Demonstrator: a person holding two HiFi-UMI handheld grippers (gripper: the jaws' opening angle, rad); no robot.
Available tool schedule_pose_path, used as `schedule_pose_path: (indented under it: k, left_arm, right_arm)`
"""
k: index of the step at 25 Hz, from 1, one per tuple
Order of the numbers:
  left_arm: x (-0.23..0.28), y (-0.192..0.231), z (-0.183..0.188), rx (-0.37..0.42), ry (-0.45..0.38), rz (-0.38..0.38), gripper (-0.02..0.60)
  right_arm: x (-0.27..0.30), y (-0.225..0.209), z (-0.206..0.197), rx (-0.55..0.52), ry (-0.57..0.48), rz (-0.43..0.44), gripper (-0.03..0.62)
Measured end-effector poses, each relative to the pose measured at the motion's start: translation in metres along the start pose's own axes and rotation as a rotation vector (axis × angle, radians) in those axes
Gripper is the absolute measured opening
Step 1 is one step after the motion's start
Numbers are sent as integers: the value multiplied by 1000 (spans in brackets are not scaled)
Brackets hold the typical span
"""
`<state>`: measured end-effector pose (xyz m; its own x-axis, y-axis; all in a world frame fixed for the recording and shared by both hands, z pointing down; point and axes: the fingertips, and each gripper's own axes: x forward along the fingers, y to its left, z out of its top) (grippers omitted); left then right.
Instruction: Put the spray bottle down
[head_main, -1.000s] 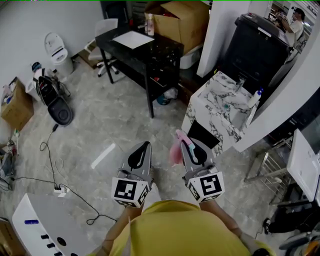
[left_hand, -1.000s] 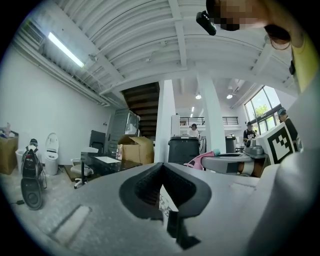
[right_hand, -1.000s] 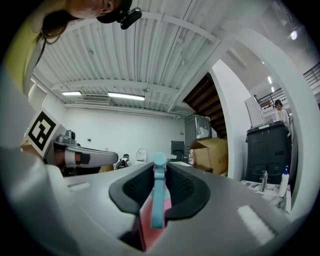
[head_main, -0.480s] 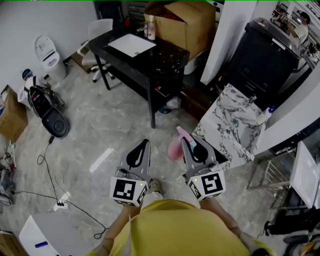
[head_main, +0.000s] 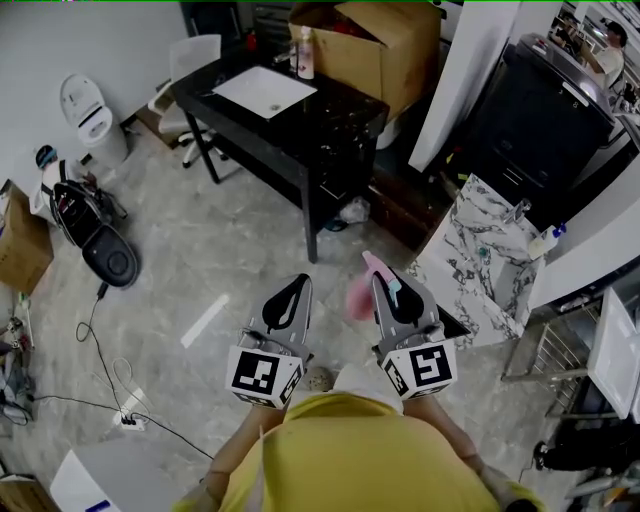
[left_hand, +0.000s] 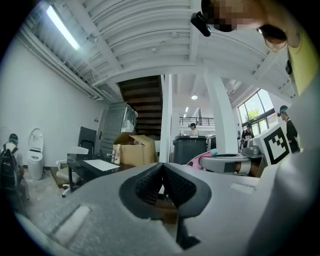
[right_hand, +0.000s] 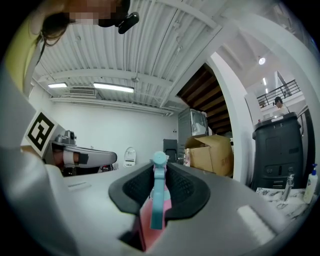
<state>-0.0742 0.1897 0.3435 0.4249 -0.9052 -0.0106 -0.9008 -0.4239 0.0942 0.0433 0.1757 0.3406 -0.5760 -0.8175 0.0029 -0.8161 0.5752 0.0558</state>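
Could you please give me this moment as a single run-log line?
right gripper: shut on spray bottle | left gripper: shut, empty | spray bottle: not yet put down | ahead: black table

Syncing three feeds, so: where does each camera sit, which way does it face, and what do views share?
Head view: on the person's head, steeply down at the floor; shows left gripper, right gripper, spray bottle, yellow shirt.
Left gripper view: on the left gripper, level along its shut fingers toward the black table; right gripper at right.
Right gripper view: on the right gripper, level along fingers gripping the spray bottle; left gripper at left.
All three share the cardboard box.
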Motion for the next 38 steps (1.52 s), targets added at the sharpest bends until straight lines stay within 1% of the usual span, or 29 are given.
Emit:
schedule_pose_path:
  k: [4,9,15,19,23,27,31,38]
  left_arm:
    - [11,14,-1,-17,10,5,-2]
    - [27,36,-5,-30,6,5,-2]
    - [69,68,-7,-32,-6,8,-2]
    - [112,94,-10,-46,-10,7,-2]
    - [167,120,-13,-57,-11,-3,-2]
    - [223,149,-5,-53,-16,7,-2]
    - [276,178,5,-41,-9,14,-2]
    - [360,221,2,-37,-10,13,-2]
  right_arm:
    - [22,-5,0,9,0,6,64]
    - [53,-11,5,-9,-21,20,64]
    - [100,-29,3,-27,-38,42,64]
    - [148,-50,2,-32,-45,66,64]
    - [206,-81,-3,-27,-45,83,64]
    - [265,-114,-6,-24,-35,105,64]
    - [321,-148,-5,-33,-36,111,64]
    - [397,-202,-12,-50,-38,108,64]
